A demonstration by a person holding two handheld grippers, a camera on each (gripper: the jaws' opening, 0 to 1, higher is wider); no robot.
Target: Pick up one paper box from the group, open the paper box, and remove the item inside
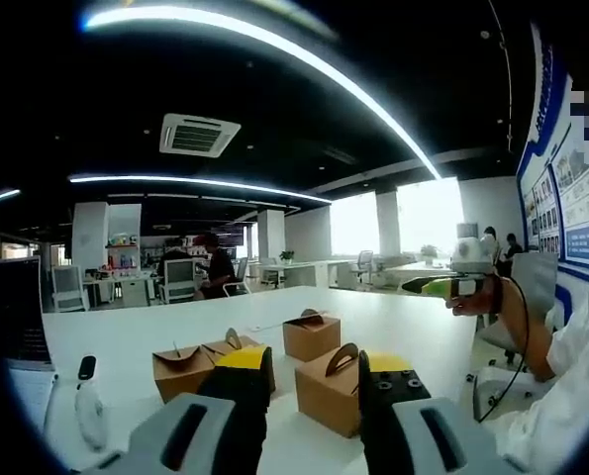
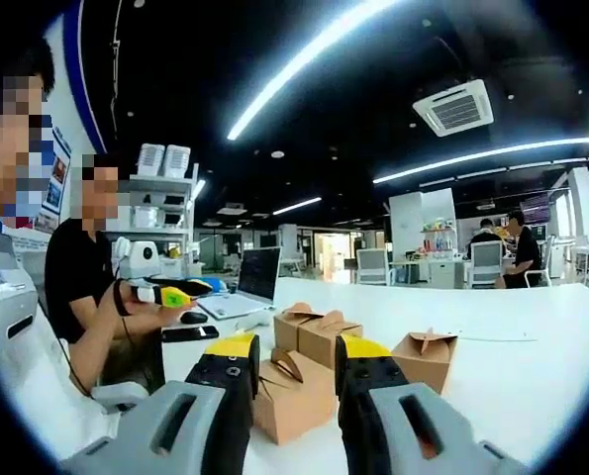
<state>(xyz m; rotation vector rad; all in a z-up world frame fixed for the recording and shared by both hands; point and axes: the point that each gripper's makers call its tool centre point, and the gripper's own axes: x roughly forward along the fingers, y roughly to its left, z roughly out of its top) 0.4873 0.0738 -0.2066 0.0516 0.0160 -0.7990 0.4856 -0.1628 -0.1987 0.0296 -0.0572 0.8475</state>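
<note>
- Left gripper (image 1: 311,381), left gripper view: we log jaws parted, grasping nothing, above the white table (image 1: 413,322); brown paper boxes (image 1: 312,336) grouped just beyond.
- Right gripper (image 2: 292,361), right gripper view: we log jaws parted, empty; nearest paper box (image 2: 292,396) sits between them on the table.

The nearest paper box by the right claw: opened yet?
Still closed: the nearest paper box has its handle flaps locked together on top, standing upright on the table.
</note>
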